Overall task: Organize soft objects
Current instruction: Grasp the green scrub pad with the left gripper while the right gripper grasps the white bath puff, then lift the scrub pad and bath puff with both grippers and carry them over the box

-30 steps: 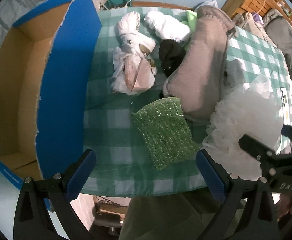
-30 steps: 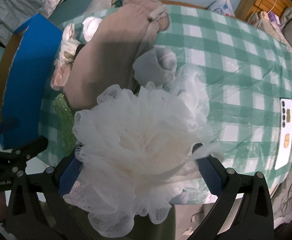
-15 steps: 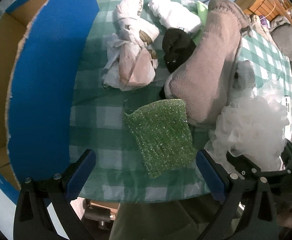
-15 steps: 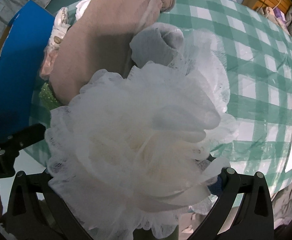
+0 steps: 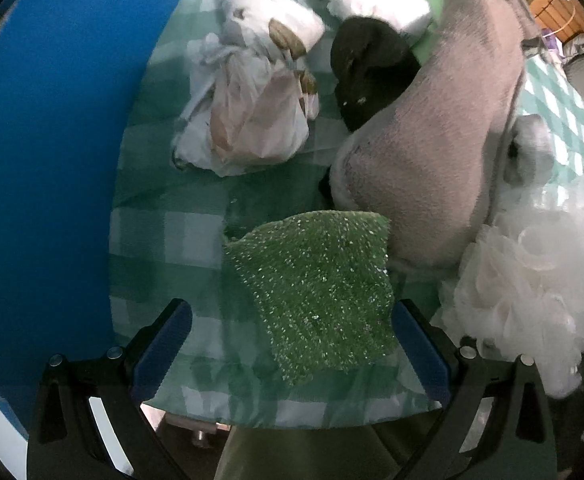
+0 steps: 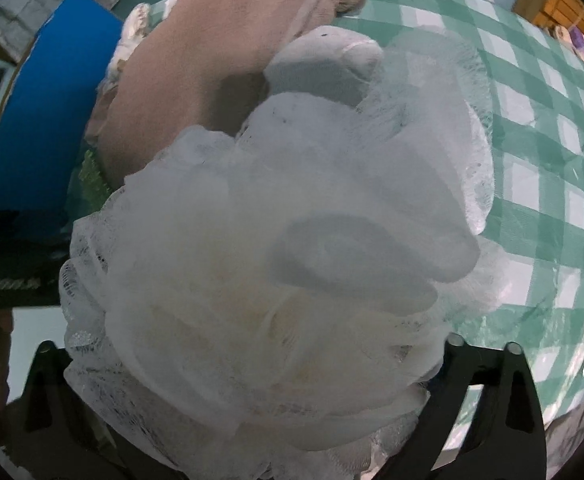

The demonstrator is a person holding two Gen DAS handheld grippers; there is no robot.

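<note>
Left tongs (image 5: 290,350) gape around a glittery green knitted scrubber (image 5: 312,292), while right tongs (image 6: 248,384) are closing around a frothy white mesh pouf (image 6: 276,256).

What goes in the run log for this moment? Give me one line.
left gripper: open over green scrubber | right gripper: closing around white mesh bath pouf | blue-sided cardboard box: beside table

table: green-checked cloth (image 6: 532,128) | far right: wooden furniture (image 5: 552,12) — dim light
</note>
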